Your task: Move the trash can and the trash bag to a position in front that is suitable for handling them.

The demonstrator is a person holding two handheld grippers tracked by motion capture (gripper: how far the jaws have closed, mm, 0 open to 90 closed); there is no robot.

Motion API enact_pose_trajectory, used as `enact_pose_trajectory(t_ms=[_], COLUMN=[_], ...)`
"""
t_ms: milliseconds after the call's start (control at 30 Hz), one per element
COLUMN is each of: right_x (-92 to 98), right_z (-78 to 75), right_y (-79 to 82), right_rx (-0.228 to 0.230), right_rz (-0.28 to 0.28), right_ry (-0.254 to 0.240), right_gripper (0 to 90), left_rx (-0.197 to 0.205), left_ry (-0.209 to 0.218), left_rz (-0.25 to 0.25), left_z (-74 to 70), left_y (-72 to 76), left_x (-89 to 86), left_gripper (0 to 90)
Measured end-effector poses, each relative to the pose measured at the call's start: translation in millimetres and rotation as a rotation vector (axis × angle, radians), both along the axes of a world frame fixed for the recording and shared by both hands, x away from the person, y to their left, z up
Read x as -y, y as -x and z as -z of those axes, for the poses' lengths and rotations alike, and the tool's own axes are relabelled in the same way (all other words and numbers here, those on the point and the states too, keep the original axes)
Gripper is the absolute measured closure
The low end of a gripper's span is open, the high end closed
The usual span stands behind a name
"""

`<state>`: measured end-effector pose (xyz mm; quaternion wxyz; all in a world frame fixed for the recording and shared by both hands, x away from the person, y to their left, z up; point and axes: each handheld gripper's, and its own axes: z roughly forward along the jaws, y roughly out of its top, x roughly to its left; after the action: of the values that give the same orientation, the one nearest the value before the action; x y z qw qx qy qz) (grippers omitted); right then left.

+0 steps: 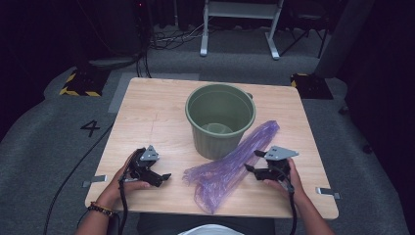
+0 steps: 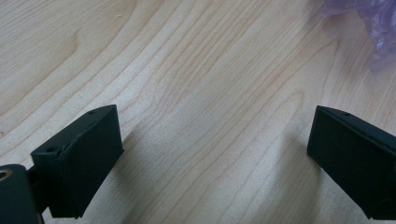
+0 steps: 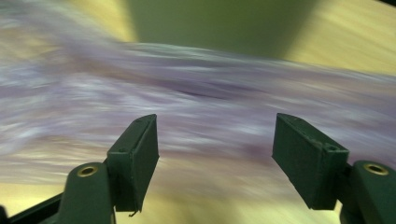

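Right claw [image 1: 251, 160] wide, empty | left claw [image 1: 165, 178] wide | purple bag [image 1: 230, 166] crumpled, translucent, lying flat

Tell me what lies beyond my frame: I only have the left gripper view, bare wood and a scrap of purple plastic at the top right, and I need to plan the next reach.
Observer: That scrap belongs to a long crumpled purple plastic bag lying diagonally across the light wooden table.
Operator: Anything else on the table?
Observer: A round green plastic bucket stands upright just behind the bag, its mouth open.
Operator: Where is the other hand-held gripper?
Observer: The right hand-held gripper sits at the bag's right side, pointing at it.
Operator: Is it holding the bag?
Observer: No. In the right gripper view its jaws stand apart with nothing pinched between them; the bag lies blurred beyond.
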<state>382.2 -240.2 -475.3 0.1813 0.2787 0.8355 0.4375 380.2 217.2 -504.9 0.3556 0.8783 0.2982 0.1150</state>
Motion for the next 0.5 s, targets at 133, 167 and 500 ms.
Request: enact_pose_trajectory(t_ms=[133,167,500], right_x=[26.4,31.3,67.9], right_z=[-3.4,-3.8,3.5], right_y=[-5.9,-6.9,-23.0], right_rx=[0.007,0.014,-0.024], right_rz=[0.108,0.131,0.328], right_ry=[-0.042,-0.039,-0.081], right_gripper=[31.2,31.2,28.3], left_rx=[-0.001,-0.001,-0.002], left_ry=[0.001,0.001,0.002], left_rz=[-0.003,-0.003,-0.002], left_z=[0.0,0.0,0.0], left_y=[0.4,0.4,0.3], left_x=[-0.1,-0.1,-0.1], left_gripper=[3.1,3.1,3.1])
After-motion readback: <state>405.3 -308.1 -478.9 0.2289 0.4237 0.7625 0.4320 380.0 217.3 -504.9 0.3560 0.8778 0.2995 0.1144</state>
